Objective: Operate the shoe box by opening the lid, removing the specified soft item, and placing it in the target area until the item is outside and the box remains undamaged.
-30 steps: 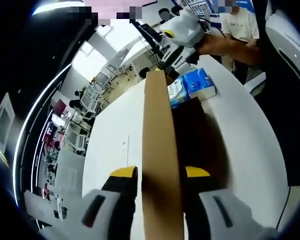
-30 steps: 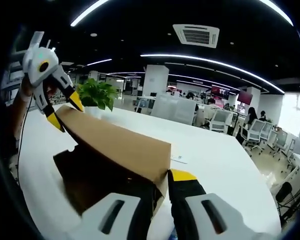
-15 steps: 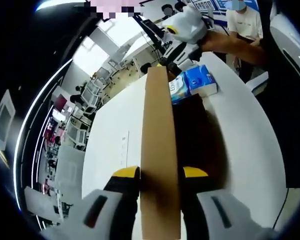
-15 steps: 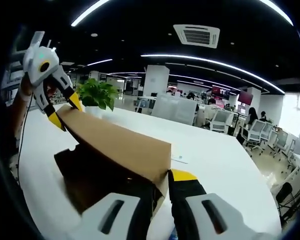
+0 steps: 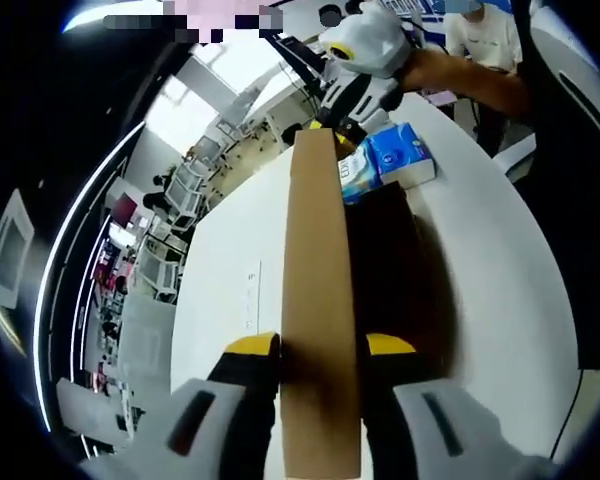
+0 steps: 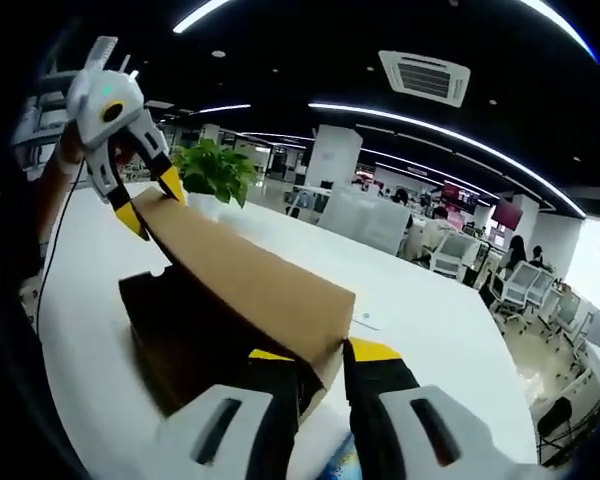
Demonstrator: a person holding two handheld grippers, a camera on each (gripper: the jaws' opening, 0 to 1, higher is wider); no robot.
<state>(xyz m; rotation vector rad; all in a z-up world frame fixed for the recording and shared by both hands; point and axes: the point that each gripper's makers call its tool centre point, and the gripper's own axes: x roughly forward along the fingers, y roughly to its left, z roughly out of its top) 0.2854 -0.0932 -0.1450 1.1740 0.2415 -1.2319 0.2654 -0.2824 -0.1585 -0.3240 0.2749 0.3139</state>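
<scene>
Left gripper [image 5: 320,345] clamped on the near end of the raised brown lid [image 5: 320,300], yellow-tipped jaws pressed against both faces of the cardboard. Right gripper [image 5: 352,95] at the far end of the same lid, gripping it there, with a hand [image 5: 435,70] behind it. Dark open shoe box [image 5: 395,260] just to the right of the lid, on the white table [image 5: 220,280]. Blue packet [image 5: 385,168] beyond the box, near the far gripper.

In the right gripper view, right gripper [image 6: 320,358] closed on the lid's [image 6: 250,280] near corner, box interior [image 6: 195,345] below left, left gripper [image 6: 145,195] pinching the far end. Green plant [image 6: 218,170] just behind.
</scene>
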